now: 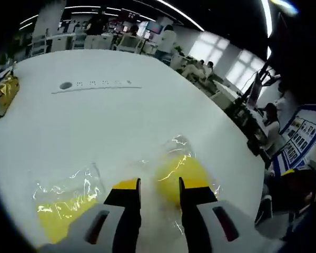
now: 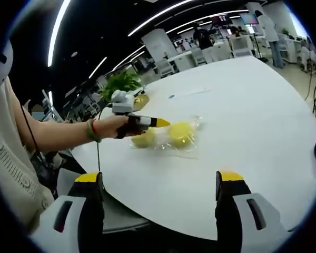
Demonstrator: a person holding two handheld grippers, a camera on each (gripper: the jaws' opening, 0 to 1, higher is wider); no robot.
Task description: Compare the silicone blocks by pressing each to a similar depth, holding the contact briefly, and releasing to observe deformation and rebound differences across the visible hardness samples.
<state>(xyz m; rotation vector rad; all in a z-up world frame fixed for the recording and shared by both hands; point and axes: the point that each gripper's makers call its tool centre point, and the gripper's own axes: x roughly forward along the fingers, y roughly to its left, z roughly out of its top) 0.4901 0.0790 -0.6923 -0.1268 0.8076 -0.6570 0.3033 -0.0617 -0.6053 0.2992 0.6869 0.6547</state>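
No readable writing shows on the white table (image 2: pixel 253 105). Two bagged yellow silicone blocks (image 2: pixel 181 134) lie side by side near its 9 o'clock edge. The left gripper (image 2: pixel 160 123), jaws narrowly parted, hovers over them; the right gripper (image 2: pixel 160 182) gapes wide, empty.

My white table (image 1: pixel 121 121) looks smooth and matt, with soft glare only. Low in the left gripper view, two yellow silicone blocks (image 1: pixel 181 174) sit in clear, crinkled plastic wrap (image 1: pixel 68 187) that glints sharply. My left gripper (image 1: pixel 159 195) has matt black jaws with yellow tips on smooth grey plastic bodies. At upper left, gold foil (image 1: pixel 4 92) shines, wrinkled. In the right gripper view, my knitted cream sleeve (image 2: pixel 13 163) looks ribbed.
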